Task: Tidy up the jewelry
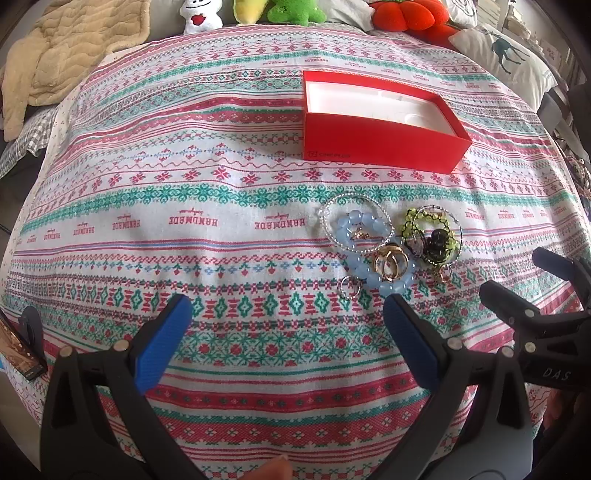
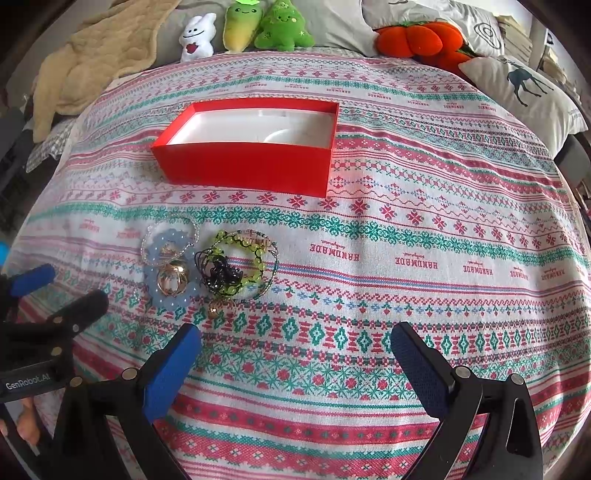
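A pile of jewelry lies on the patterned cloth: a blue bead bracelet [image 1: 373, 254] with gold rings [image 1: 391, 262] on it, a clear bead bracelet [image 1: 354, 206], and green and black bead strings [image 1: 432, 236]. The same pile shows in the right wrist view: the blue bracelet [image 2: 166, 273], the green and black strings [image 2: 236, 266]. An open red box [image 1: 376, 122] with a white inside stands beyond the pile; it also shows in the right wrist view [image 2: 251, 147]. My left gripper [image 1: 288, 314] is open and empty, just short of the pile. My right gripper [image 2: 295, 343] is open and empty, to the right of the pile.
Plush toys [image 2: 258, 29], an orange plush [image 2: 417, 38], a beige blanket [image 1: 74, 48] and a deer-print pillow [image 2: 524, 92] lie past the far edge of the cloth [image 1: 166, 229]. A dark flat object [image 1: 18, 350] lies at the left edge.
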A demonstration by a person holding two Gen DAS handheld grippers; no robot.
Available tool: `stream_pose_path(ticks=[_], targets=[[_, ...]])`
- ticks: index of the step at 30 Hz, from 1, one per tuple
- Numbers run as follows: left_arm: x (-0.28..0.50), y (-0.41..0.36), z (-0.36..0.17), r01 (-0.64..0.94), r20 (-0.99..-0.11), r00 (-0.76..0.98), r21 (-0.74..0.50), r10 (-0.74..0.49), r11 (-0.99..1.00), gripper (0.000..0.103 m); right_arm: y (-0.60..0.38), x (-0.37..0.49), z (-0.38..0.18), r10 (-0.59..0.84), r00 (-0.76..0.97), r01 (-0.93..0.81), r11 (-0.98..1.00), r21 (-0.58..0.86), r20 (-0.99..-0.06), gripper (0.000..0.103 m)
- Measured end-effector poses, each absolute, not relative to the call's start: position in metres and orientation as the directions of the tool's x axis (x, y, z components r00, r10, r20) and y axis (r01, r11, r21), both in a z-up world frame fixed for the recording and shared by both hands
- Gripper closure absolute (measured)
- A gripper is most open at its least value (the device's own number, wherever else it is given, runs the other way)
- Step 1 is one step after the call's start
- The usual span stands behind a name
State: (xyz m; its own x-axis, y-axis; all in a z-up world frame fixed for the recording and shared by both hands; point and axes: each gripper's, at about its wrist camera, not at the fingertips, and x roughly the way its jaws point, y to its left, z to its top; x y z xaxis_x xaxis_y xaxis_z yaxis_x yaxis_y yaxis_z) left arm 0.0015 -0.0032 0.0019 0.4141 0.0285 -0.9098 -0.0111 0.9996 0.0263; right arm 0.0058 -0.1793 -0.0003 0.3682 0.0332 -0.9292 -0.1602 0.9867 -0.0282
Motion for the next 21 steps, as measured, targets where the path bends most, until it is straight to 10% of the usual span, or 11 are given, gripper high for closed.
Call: stream_pose_path(ticks=[21], targets=[[0.0022, -0.0011, 0.0002, -0.012, -0.924, 0.376, 0.069, 0.068, 0.998, 0.000, -0.1770, 0.0055, 0.0006, 0.010, 0.378, -0.168, 0.984, -0.058, -0.926, 0.000]])
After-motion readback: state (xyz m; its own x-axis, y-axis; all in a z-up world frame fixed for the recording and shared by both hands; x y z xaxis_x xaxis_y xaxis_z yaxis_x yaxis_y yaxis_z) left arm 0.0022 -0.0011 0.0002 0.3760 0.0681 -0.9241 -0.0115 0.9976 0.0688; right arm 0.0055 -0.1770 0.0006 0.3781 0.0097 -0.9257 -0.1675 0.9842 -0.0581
